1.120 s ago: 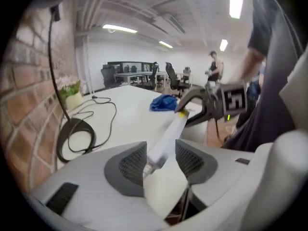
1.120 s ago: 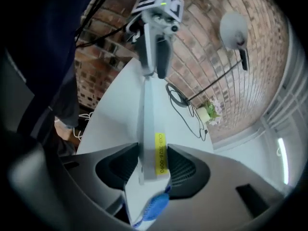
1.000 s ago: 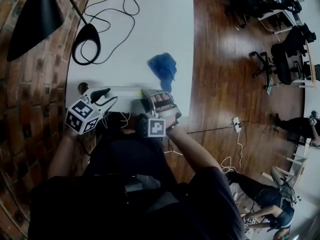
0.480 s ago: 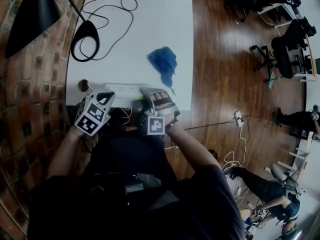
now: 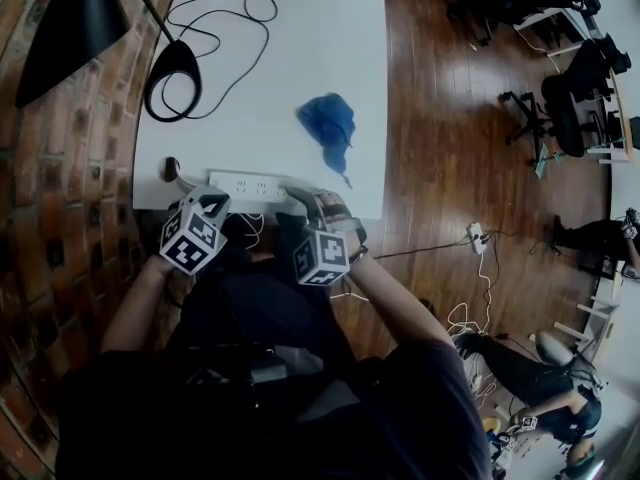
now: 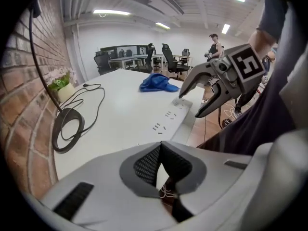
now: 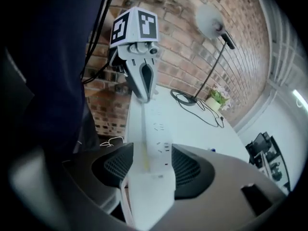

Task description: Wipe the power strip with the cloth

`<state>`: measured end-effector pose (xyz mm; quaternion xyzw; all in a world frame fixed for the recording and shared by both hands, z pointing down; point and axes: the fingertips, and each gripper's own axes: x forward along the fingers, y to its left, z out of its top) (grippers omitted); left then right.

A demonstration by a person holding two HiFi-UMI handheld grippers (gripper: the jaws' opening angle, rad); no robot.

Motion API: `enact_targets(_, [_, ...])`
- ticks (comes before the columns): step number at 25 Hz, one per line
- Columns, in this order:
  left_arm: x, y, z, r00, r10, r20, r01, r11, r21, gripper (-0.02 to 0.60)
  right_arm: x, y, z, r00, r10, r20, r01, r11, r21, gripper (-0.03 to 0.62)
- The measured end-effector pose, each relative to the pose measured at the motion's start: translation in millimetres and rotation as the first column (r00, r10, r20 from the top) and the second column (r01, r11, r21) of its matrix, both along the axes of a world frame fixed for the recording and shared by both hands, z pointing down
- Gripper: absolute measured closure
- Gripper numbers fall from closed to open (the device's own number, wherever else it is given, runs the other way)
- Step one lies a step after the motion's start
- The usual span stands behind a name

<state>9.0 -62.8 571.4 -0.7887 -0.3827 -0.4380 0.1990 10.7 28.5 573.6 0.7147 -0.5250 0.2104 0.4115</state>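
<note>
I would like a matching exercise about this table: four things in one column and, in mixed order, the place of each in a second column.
Things
1. blue cloth
2. power strip
3. black lamp base
4. potted plant

Places
a. far corner, beside the brick wall
b. along the near edge of the table
c. crumpled, near the table's right edge
d. on the wall side, with a cable looped beside it

Pairs: 1-c, 2-b, 3-d, 4-a
</note>
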Motion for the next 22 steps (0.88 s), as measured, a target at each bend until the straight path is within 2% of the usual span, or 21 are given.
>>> enact_targets(4, [16.6,2.1,-1.8,0.996,-0.079,0.028,0.081,0.994,-0.079,0.575,15.4,-3.9,-5.4,0.995,0.095,0.026,-0.096,0.995,0.039,0.337])
enact_targets(8, [36.9,2.4,-3.7,0.978,-0.206,0.044,0.21,0.968,-0.137,0.574,44.4,-11.1,-11.4,0.977,0.203,0.069,-0.209,0.973,0.093,0.338])
enact_targets(11, [56.0,-7.0,3.4,0.957,-0.289,0.015,0.288,0.947,-0.146,0.574,59.0,-11.0,-18.9,0.948,0.287,0.136,-0.304,0.943,0.131,0.338])
enact_targets(14, [66.1,-12.1,4.5,0.953,-0.302,0.013,0.3,0.942,-0.151,0.574,71.2,-7.9,-19.9,0.909,0.366,0.198,-0.398,0.904,0.156,0.338])
enact_targets(16, [66.8,-14.7,3.9,0.953,-0.301,0.034,0.302,0.939,-0.164,0.574,76.0,-8.1,-16.2,0.898,0.382,0.219,-0.417,0.897,0.148,0.338])
enact_targets(22, [69.9,-21.4,-5.4,0.94,-0.337,0.062,0.342,0.918,-0.201,0.572,79.1,-13.2,-6.2,0.901,0.374,0.221,-0.405,0.907,0.117,0.338])
